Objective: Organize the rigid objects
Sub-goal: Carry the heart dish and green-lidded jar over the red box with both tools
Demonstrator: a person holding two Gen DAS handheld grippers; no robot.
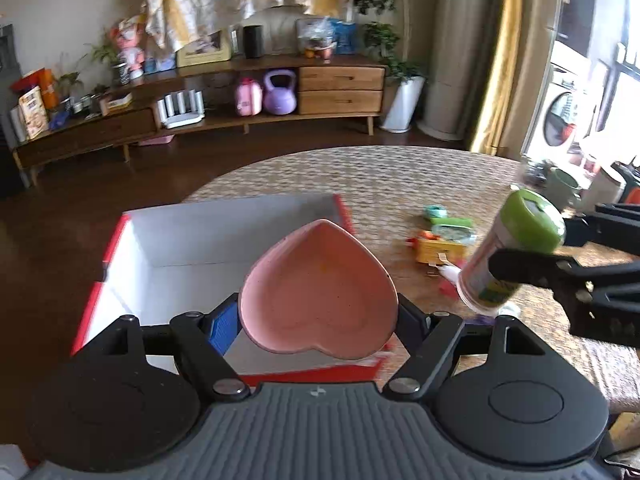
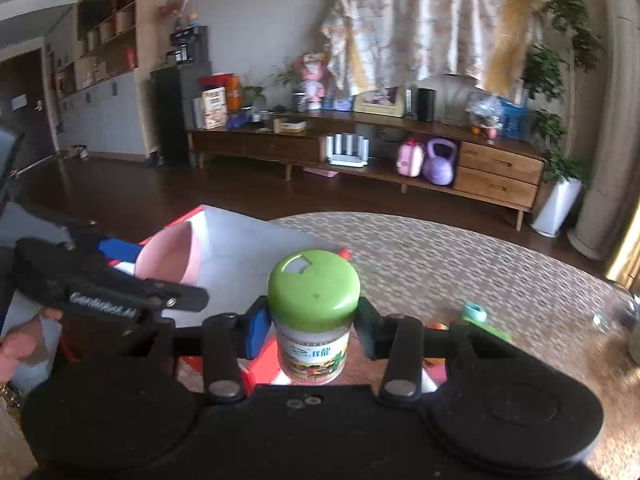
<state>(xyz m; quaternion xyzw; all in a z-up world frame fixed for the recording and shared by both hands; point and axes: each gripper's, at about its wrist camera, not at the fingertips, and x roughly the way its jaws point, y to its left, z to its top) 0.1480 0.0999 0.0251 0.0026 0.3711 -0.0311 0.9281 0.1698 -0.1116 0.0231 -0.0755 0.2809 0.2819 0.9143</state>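
Heart dish (image 1: 318, 292): side rims hidden behind left gripper (image 1: 318, 320) pads; in right wrist view only one edge shows, rest behind gripper body.
Jar (image 2: 314, 320): base cut off by right gripper (image 2: 314, 330) body; label print too small to read.
Red box (image 1: 120, 236): near wall hidden behind dish and gripper.
Small items on table (image 1: 444, 236): blurred, kinds unclear.
Glassware at table's far right (image 2: 618, 316): smeared.
Hand (image 2: 16, 346): cut by frame edge.

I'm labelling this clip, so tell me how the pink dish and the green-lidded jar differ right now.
The pink dish is heart-shaped, shallow and open; the jar is a tall cylinder closed by a green lid. The dish is plain pink; the jar carries a printed label. The dish hangs over the box, the jar beside it. Both are clamped in a gripper, off the table.
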